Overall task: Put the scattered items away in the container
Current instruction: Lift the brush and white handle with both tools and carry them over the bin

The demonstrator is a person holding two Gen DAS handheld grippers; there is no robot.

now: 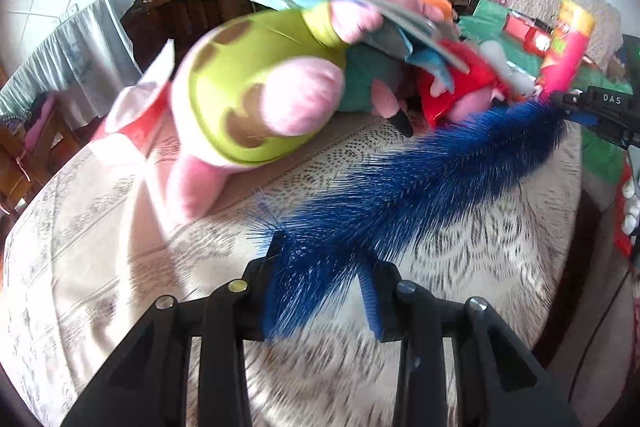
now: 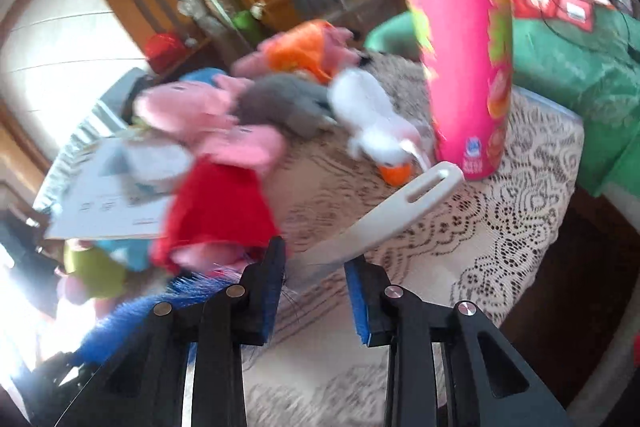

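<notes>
Blue bristles fill the space between the left gripper (image 1: 320,279) fingers: it clamps the bushy end of a long bottle brush (image 1: 420,179) that runs diagonally above the lace tablecloth (image 1: 100,247). The right gripper (image 2: 316,271) closes on the brush's white handle (image 2: 400,211), whose slotted tip points at a pink canister (image 2: 468,59) standing on the cloth. Beyond lie heaped plush toys: a pink and green one (image 1: 248,95), one in a red dress (image 2: 224,203), a white duck (image 2: 372,115). No container is identifiable in either blurred view.
</notes>
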